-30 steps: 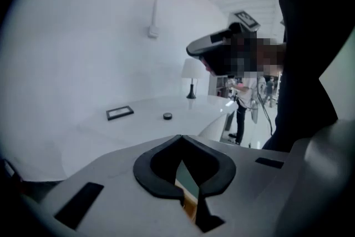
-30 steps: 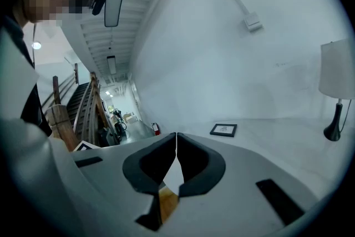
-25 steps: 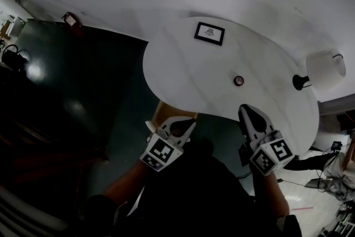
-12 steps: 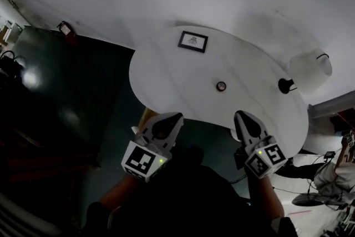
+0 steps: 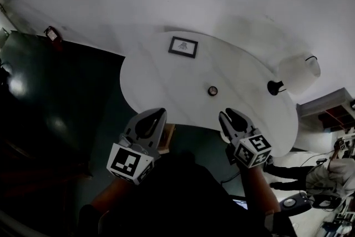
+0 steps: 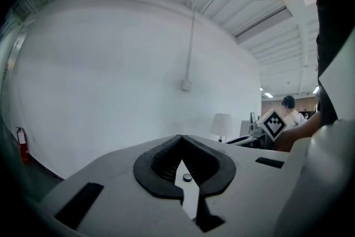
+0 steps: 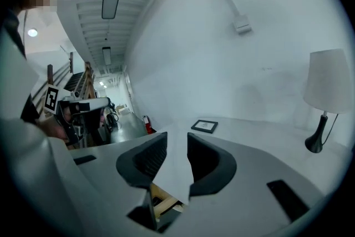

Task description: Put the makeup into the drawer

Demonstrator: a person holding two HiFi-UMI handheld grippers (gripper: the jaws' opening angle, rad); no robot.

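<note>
We hover at the table (image 5: pixel 166 72) edge. The left gripper (image 5: pixel 160 114) is shut tight and empty, the right gripper (image 5: pixel 224 114) narrowly apart, its jaws just opening, likely for the makeup (image 5: pixel 212 90) (1 small round piece, mid-table) — the drawer (image 5: pixel 168 131) waits below.

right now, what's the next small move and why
Probably ease the right gripper forward over the small round makeup container: it lies on the white table just ahead, and the jaws, empty, have just been opening.
</note>
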